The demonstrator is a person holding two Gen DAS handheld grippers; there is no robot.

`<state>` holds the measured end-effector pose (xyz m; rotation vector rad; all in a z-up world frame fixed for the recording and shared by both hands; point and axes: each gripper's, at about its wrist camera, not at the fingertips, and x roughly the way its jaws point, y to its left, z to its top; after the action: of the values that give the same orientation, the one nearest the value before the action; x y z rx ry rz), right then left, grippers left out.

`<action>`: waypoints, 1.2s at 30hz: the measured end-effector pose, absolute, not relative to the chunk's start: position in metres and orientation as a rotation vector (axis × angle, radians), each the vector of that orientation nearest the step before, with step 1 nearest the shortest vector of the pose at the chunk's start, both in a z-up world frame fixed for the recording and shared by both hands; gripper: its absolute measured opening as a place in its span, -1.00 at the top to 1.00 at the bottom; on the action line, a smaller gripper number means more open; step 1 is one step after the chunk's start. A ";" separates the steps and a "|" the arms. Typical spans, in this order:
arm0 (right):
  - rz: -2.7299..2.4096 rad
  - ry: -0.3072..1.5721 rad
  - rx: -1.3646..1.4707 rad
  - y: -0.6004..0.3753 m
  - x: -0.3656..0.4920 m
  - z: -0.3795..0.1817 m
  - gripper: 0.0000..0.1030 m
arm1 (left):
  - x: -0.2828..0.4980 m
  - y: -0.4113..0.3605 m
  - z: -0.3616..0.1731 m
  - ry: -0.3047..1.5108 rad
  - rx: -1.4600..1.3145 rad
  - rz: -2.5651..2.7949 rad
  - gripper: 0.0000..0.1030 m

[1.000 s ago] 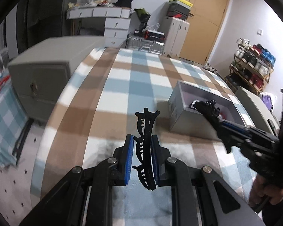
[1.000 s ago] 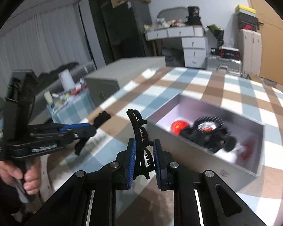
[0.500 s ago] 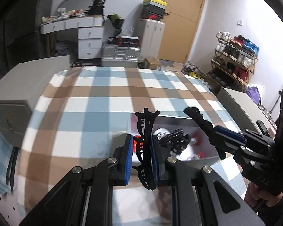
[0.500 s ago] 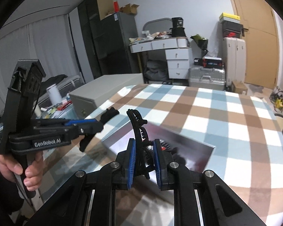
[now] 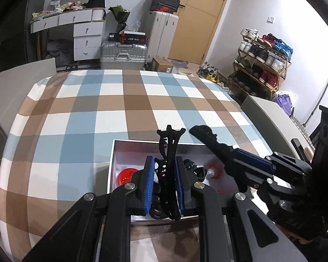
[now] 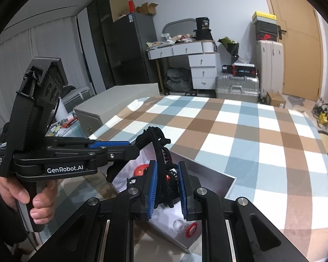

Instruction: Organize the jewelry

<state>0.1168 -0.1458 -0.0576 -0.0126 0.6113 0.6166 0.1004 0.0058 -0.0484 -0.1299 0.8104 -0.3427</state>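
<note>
Left wrist: left tool [image 5: 164, 183] clamps hair claw [image 5: 168, 163] over box [image 5: 111, 163], apparently tilted down.

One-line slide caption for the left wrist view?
Left gripper holds a black hair claw above the open white box; right gripper alongside.

Matt black plastic hair claw [image 5: 168, 174], checked cloth cover [image 5: 98, 109], smooth white cardboard box [image 5: 111, 163].

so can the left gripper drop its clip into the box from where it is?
Probably yes. The left gripper is shut on a black hair clip directly over the open box, no lid in the way. The right gripper, holding its own clip, crowds the far edge.
</note>
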 end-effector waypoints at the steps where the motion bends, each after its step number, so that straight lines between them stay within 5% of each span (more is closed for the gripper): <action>1: 0.617 0.613 -0.009 -0.146 0.117 -0.059 0.66 | 0.101 0.006 -0.049 0.813 -0.129 -0.345 0.74; 8: 0.604 0.601 0.011 -0.149 0.116 -0.057 0.59 | 0.102 0.001 -0.045 0.815 -0.128 -0.343 0.70; 10: 0.606 0.584 0.020 -0.152 0.113 -0.054 0.47 | 0.102 0.001 -0.043 0.811 -0.134 -0.348 0.44; 13: 0.596 0.558 0.057 -0.159 0.108 -0.049 0.23 | 0.097 0.002 -0.039 0.790 -0.141 -0.360 0.03; 21: 0.533 0.485 0.120 -0.173 0.094 -0.038 -0.56 | 0.082 0.006 -0.027 0.701 -0.124 -0.307 -0.03; 23: 0.524 0.462 0.133 -0.174 0.089 -0.036 -0.67 | 0.078 0.008 -0.026 0.659 -0.119 -0.277 -0.18; 24: 0.517 0.453 0.135 -0.175 0.086 -0.035 -0.76 | 0.076 0.009 -0.026 0.635 -0.112 -0.259 -0.41; 25: 0.505 0.437 0.137 -0.175 0.082 -0.035 -0.80 | 0.075 0.009 -0.026 0.613 -0.104 -0.244 -0.56; 29: 0.476 0.369 0.139 -0.176 0.070 -0.033 -0.99 | 0.070 0.015 -0.025 0.519 -0.111 -0.177 -0.57; 36: 0.434 0.260 0.120 -0.173 0.051 -0.032 -1.00 | 0.046 0.023 -0.023 0.307 -0.101 -0.058 -0.97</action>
<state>0.0507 -0.1732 -0.0325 0.1201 0.2598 0.4340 0.0461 0.0225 -0.0228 -0.1014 0.3072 -0.0576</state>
